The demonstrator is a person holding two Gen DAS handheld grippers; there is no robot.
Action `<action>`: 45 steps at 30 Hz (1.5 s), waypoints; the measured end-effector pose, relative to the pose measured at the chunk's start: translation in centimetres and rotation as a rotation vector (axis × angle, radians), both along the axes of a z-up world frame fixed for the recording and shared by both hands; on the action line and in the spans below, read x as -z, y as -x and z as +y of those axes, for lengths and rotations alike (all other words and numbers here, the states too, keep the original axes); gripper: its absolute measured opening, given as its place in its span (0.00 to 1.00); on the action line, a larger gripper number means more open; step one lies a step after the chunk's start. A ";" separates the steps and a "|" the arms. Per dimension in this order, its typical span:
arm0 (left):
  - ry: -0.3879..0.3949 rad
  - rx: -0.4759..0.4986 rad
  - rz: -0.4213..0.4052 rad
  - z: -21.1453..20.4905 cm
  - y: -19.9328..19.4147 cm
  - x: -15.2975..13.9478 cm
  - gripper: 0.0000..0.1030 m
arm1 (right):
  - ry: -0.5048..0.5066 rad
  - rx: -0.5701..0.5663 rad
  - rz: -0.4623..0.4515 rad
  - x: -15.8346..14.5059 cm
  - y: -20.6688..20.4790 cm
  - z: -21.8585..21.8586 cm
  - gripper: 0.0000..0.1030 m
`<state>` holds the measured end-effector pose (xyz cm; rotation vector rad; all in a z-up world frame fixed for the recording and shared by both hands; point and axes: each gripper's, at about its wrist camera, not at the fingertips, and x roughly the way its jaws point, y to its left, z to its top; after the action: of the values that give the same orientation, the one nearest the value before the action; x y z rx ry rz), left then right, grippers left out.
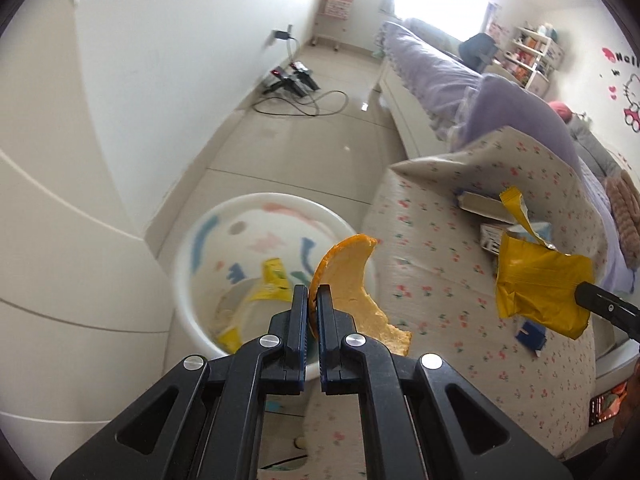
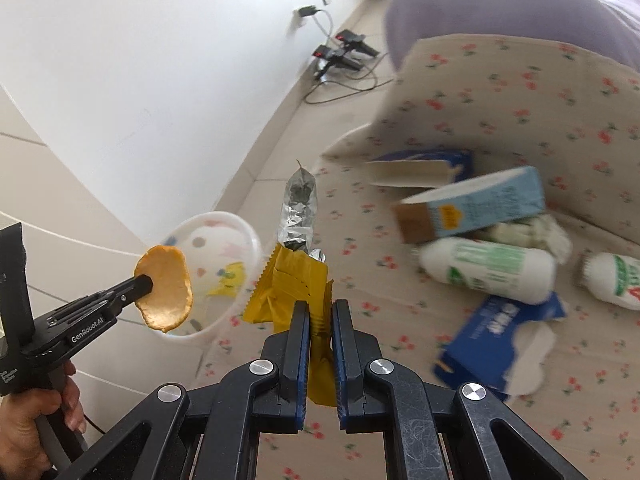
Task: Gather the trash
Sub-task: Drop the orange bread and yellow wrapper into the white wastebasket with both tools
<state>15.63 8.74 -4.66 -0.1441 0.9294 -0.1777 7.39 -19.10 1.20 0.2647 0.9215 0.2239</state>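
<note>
Your left claw [image 1: 313,300] is pinching an orange peel [image 1: 352,280] by one edge, so the curved piece sticks up and out over the rim of the white bin [image 1: 256,200], which stands on the floor beside the bed [image 1: 440,240]. Your right claw [image 2: 320,312] is clamped on a crumpled yellow wrapper [image 2: 292,284] with a silver foil strip [image 2: 300,212] poking upward — it hangs above the bed's edge, near the bin but not yet over its mouth. One yellow scrap [image 1: 272,280] already lies inside the bin. On the flowered cover more trash waits: a light blue carton [image 2: 472,208], two white bottles [image 2: 488,270], a dark blue box [image 2: 500,344], another opened box [image 2: 416,170] behind them and crumpled white paper [image 2: 532,228]. The risks, as judged from here: the peel is gripped only at its margin, so a quick swing could twist it loose and drop it on the floor short of the bin. The wrapper is light and wide — let go too early and it may catch the rim or drift onto the bed or floor. Your two claws sit close together, so they could knock each other, or tip the bin. Both views are blurred, which suggests fast movement.
</note>
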 end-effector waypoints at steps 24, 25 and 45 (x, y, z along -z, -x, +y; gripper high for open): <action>-0.048 -0.234 0.037 7.3 1.0 0.0 0.83 | -0.043 -0.141 0.022 3.3 -6.7 11.3 0.11; -0.052 -0.233 0.036 7.5 1.2 0.1 0.83 | -0.043 -0.143 0.025 3.5 -6.9 11.7 0.11; -0.120 -0.201 0.045 6.5 1.9 0.0 0.96 | -0.075 -0.081 0.035 3.3 -6.6 10.3 0.86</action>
<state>13.69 15.27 -4.69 -0.1300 0.9621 0.0675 14.02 -8.78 -2.15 0.3018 0.9602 0.3295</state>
